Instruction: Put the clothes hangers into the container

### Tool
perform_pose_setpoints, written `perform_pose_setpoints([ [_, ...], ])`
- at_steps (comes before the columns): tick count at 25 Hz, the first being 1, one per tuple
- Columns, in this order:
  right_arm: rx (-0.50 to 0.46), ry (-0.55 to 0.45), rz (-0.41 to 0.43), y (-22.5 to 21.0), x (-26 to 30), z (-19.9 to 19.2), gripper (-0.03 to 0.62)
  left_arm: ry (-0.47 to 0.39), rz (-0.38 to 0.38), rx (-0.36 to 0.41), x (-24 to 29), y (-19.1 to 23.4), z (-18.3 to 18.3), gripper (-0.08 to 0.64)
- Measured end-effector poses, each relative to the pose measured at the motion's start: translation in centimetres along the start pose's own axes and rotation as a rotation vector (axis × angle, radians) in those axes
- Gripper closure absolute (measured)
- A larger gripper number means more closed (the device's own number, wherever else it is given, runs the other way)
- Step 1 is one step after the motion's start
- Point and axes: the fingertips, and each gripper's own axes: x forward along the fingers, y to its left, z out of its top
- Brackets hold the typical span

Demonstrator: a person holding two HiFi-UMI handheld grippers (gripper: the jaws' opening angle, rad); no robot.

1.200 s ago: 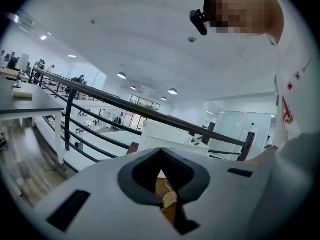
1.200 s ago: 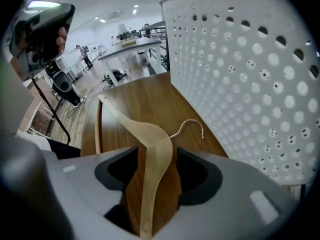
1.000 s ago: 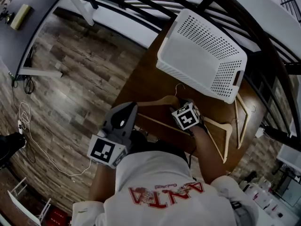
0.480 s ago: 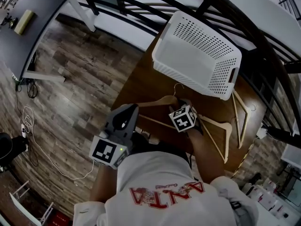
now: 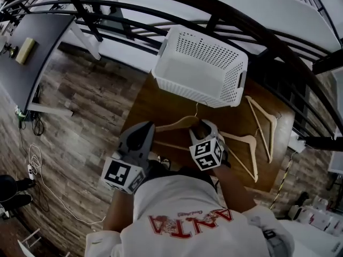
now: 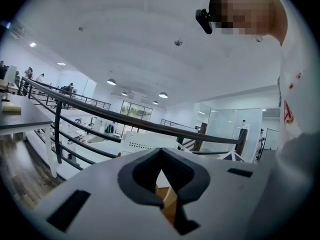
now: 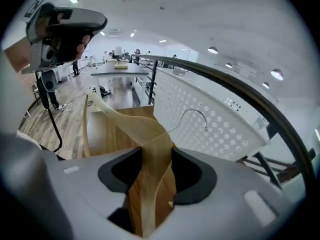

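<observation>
A wooden hanger (image 5: 177, 125) with a wire hook hangs a little above the table, just in front of the white perforated basket (image 5: 161, 74). My right gripper (image 5: 203, 127) is shut on it; the jaws have just closed on it. In the right gripper view the hanger's arm (image 7: 150, 144) runs straight between the pads, with the basket (image 7: 210, 119) close behind. My left gripper (image 5: 140, 130) hovers to the left of the hanger with its jaws together and nothing in them. Two more wooden hangers (image 5: 244, 143) (image 5: 262, 125) lie on the table to the right.
The brown table (image 5: 150, 106) stands against a dark metal railing (image 5: 214, 15) beyond the basket. Wood floor lies to the left, with a dark desk (image 5: 21, 47) and cables (image 5: 32, 149) on it.
My right gripper has closed on the hanger and risen, lifting it off the table. The left gripper has come up slightly. The basket now sits further left in the head view.
</observation>
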Motion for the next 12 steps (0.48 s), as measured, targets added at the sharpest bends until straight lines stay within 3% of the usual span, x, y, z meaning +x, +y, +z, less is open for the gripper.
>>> perform_pose_setpoints([
  [5,0.013,-0.096,-0.079,-1.3,-4.7,0.7,0.408,-0.020,-0.047,0.019,0.4,-3.0,1.3,0.552],
  [12,0.012,-0.175,-0.269,-7.6,-9.7,3.5,0.408,-0.082,-0.117,0.056,0.7,-4.7,4.8,0.552],
])
